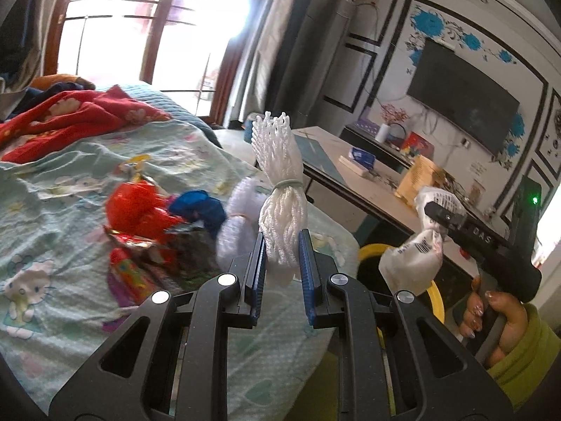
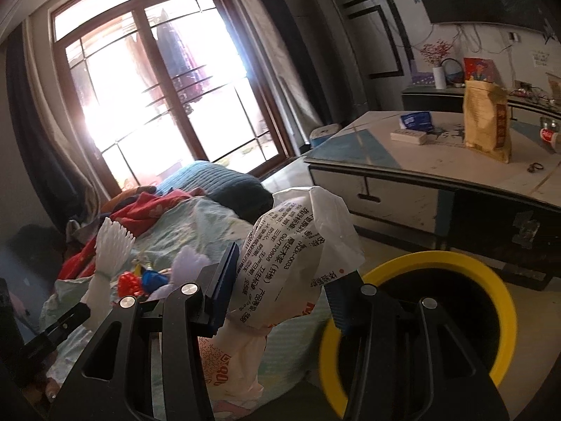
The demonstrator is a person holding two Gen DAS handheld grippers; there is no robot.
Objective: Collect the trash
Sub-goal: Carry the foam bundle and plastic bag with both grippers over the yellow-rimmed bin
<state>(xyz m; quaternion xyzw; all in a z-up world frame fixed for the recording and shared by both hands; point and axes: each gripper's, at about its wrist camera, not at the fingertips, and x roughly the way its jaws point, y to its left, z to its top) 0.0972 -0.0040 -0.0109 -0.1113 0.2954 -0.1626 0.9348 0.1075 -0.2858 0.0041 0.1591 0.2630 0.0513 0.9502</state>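
Bedroom scene, bright window (image 2: 147, 80) at the far side, wall TV (image 1: 463, 94) on the right. Bed (image 1: 70, 245) with a pale green cartoon-print sheet fills the left and near part of both views; a red blanket (image 1: 70, 119) is bunched at its far left.

Left gripper (image 1: 280, 256) is clamped on a white foam net bundle (image 1: 282, 189), fingers narrow against its lower part; the bundle stands upright above the jaws, tied at the middle with a rubber band. Same bundle shows in the right wrist view at the far left (image 2: 110, 256).

Right gripper (image 2: 280, 291) holds a crumpled white plastic wrapper (image 2: 294, 256) with printed text, jaws fairly wide around it; the wrapper sticks up and also hangs below the fingers. In the left wrist view this wrapper (image 1: 413, 263) sits at the right, over the bin.

Yellow-rimmed trash bin (image 2: 498, 294) with a dark inside stands on the floor just beside the bed edge, near right.

More trash remains on the bed: red wrapper (image 1: 136, 210), blue crumpled piece (image 1: 200, 210), another white foam net (image 1: 238, 224) just left of the held bundle, touching the pile.

Table (image 2: 438, 161) stands farther right, carrying a tan paper bag (image 2: 485, 119), a blue tissue pack (image 2: 417, 121) and a small white box (image 2: 408, 137).
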